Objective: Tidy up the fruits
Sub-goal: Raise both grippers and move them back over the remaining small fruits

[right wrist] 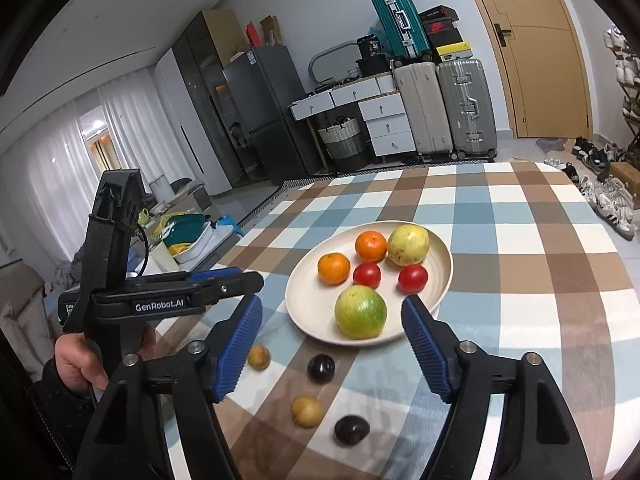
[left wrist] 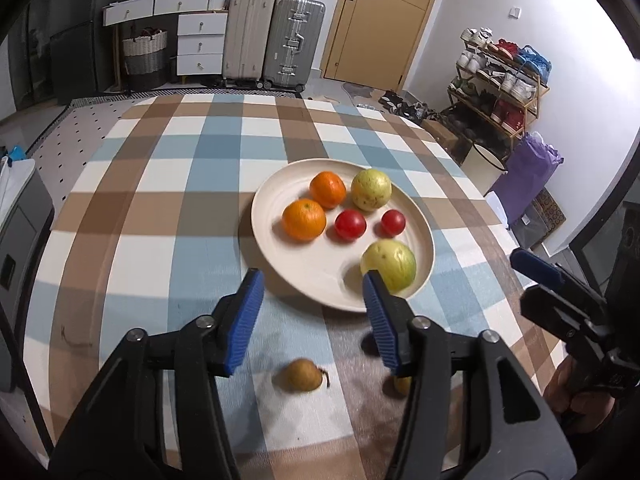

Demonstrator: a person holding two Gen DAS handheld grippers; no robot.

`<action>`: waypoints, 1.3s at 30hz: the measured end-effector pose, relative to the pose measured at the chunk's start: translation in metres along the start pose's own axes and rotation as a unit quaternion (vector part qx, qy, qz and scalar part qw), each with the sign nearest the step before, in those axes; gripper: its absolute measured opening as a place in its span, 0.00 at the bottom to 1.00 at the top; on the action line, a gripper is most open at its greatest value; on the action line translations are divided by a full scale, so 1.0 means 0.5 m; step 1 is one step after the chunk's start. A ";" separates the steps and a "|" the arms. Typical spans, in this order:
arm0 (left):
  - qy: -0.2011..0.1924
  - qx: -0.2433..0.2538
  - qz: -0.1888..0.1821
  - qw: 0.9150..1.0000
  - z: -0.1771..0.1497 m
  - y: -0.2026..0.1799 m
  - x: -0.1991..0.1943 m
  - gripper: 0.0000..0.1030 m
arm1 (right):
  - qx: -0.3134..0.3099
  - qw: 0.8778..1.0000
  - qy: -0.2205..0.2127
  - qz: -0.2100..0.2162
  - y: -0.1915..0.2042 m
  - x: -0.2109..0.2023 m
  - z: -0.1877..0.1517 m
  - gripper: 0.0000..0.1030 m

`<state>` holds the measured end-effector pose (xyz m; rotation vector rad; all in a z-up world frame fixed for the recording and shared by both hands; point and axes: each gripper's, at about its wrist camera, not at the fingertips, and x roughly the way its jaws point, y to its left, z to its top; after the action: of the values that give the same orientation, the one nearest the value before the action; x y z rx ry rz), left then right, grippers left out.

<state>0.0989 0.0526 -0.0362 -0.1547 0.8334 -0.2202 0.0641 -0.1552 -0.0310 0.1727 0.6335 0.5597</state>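
Observation:
A cream plate (left wrist: pixel 304 264) on the checked cloth holds two oranges (left wrist: pixel 304 219), two red tomatoes (left wrist: pixel 350 224) and two yellow-green round fruits (left wrist: pixel 390 265). My left gripper (left wrist: pixel 313 280) hovers open over the plate's near rim with nothing between its pads. My right gripper (right wrist: pixel 331 304) is open too. The nearest green fruit (right wrist: pixel 360 312) lies in the plate (right wrist: pixel 312 308) beyond its spread pads, untouched. On the cloth in front of the plate lie two small brown fruits (right wrist: pixel 306 411) and two dark ones (right wrist: pixel 351 430). One brown fruit (left wrist: pixel 303 375) sits below the left fingers.
The table's far edge (left wrist: pixel 224 98) faces suitcases (left wrist: pixel 294 40), white drawers and a door. A shoe rack (left wrist: pixel 504 80) and purple bag stand off its right side. A hand (right wrist: pixel 76 360) holds the left gripper's handle at the left of the right wrist view.

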 end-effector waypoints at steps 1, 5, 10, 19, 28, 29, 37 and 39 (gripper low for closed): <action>-0.005 -0.004 0.005 1.000 -0.011 0.003 -0.004 0.52 | 0.000 1.000 -0.001 0.000 0.002 -0.003 -0.004 0.74; -0.006 -0.009 0.015 1.000 -0.038 0.011 -0.010 0.52 | -0.005 1.000 0.004 0.003 0.010 -0.014 -0.023 0.74; -0.005 -0.010 0.020 1.000 -0.071 0.013 -0.022 0.61 | -0.009 1.000 0.011 -0.008 0.020 -0.027 -0.054 0.75; -0.018 -0.030 0.051 0.998 -0.113 0.036 -0.048 0.78 | -0.017 0.996 0.061 -0.060 0.017 -0.016 -0.109 0.76; -0.006 -0.017 0.090 0.996 -0.154 0.037 -0.040 0.80 | -0.001 0.993 0.087 -0.077 0.004 0.003 -0.144 0.76; -0.003 -0.021 0.089 0.996 -0.158 0.041 -0.037 0.80 | 0.000 0.993 0.091 -0.078 0.002 0.007 -0.147 0.76; 0.006 -0.048 0.091 0.995 -0.173 0.065 -0.031 0.81 | -0.004 0.991 0.102 -0.086 0.006 0.027 -0.153 0.74; 0.009 -0.049 0.090 0.995 -0.174 0.068 -0.029 0.81 | -0.011 0.990 0.105 -0.093 0.010 0.032 -0.153 0.72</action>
<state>0.0290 0.0845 -0.0911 -0.1689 0.8705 -0.0102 0.0265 -0.1434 -0.0986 0.0336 0.8384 0.4069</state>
